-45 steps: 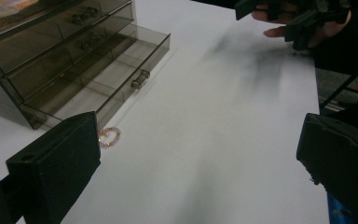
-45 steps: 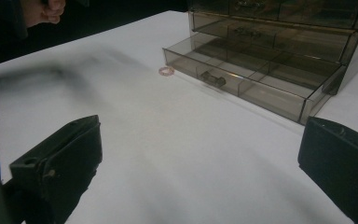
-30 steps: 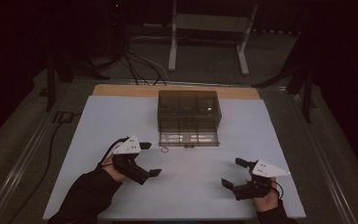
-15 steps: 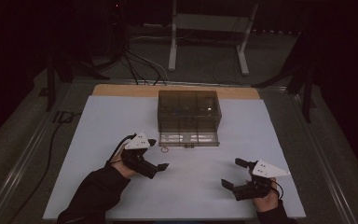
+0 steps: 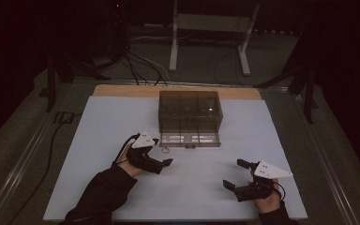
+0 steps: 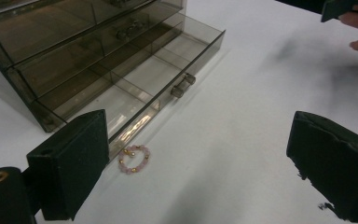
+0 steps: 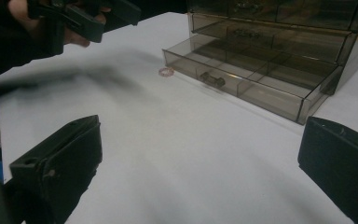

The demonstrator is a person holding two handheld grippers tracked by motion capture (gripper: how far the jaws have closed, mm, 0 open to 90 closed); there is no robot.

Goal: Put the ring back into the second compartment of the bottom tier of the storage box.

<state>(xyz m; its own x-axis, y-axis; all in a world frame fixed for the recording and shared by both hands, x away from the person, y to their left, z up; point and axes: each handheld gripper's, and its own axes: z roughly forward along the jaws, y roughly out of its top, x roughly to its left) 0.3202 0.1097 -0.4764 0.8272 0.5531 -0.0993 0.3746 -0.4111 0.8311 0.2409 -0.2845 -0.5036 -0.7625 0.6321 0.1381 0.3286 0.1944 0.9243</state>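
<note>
You are on the approach: your left gripper (image 6: pixel 200 163), fingers wide, just starting to close, empty, nears the pink beaded ring (image 6: pixel 134 158) lying just before the smoky clear-plastic drawer box's (image 6: pixel 88 56) open bottom drawer; next, straddle the ring and pinch, while your right gripper (image 7: pixel 200 172) waits open and empty.

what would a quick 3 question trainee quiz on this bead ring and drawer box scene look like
1. True or false: the bottom drawer of the smoky drawer box is pulled out.
2. Where does the pink bead ring lie? A) inside the drawer B) on the white table just outside the drawer's front, near one corner C) between closed jaws
3. Which gripper is nearer the ring, the left gripper or the right gripper?

Key:
1. True.
2. B.
3. The left gripper; its jaws stand open and hold nothing, as do the right's.
</note>
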